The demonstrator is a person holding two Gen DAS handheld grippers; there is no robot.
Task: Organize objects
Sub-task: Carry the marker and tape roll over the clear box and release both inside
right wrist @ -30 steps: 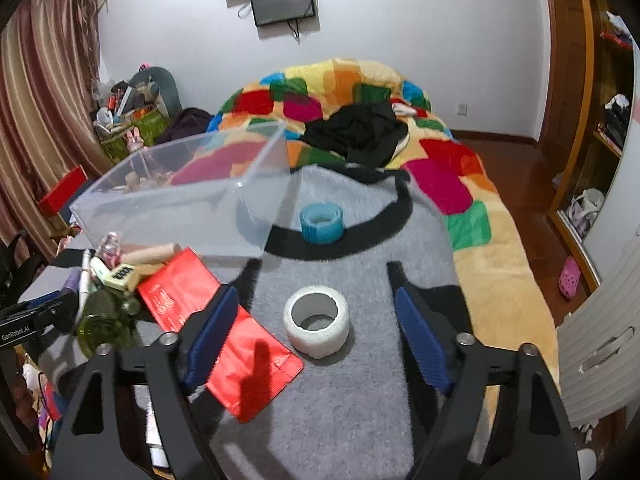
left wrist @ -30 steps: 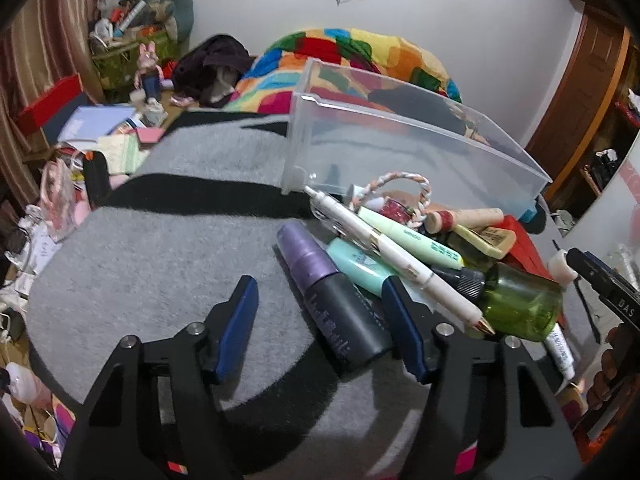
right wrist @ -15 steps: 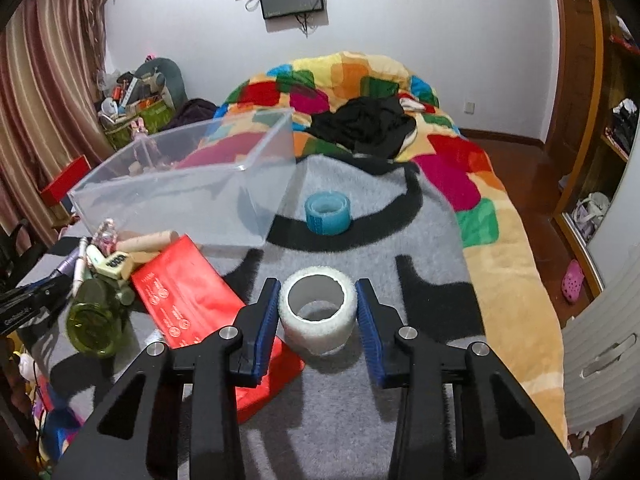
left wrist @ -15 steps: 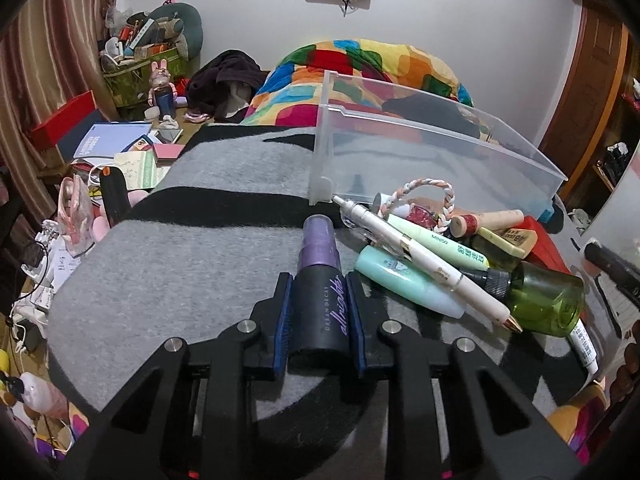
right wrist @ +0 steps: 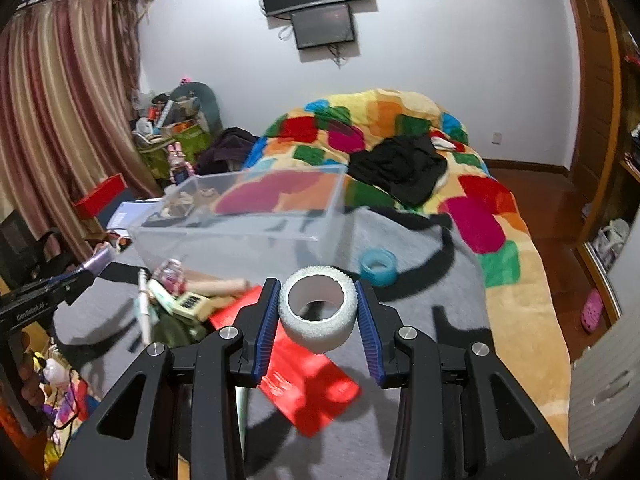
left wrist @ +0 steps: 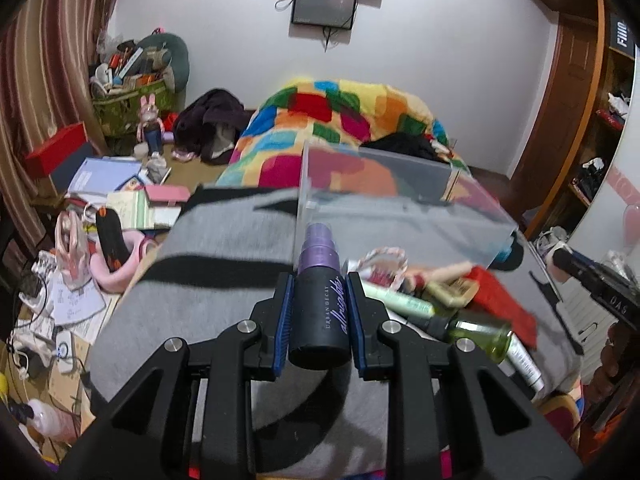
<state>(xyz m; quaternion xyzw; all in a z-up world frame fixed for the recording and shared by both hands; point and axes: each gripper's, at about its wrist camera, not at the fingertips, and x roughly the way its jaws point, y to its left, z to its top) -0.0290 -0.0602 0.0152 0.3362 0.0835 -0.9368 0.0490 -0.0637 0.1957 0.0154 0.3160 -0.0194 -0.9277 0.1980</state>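
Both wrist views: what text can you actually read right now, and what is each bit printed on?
"URBAN DECAY" and "allnighter": on the dark spray bottle held in the left gripper.
"GenRobot.AI": on the left gripper's body, seen from the right wrist view.
"OAS", partly cut off: on the right gripper's body, seen from the left wrist view.
"FIIIO", partly cut off: on a dark box on the shelf.
Printing on the red packet and the tubes: too blurred to read.

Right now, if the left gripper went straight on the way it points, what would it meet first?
Probably the clear plastic bin: the left gripper, shut on the spray bottle, points at its near corner, though depth is unclear.
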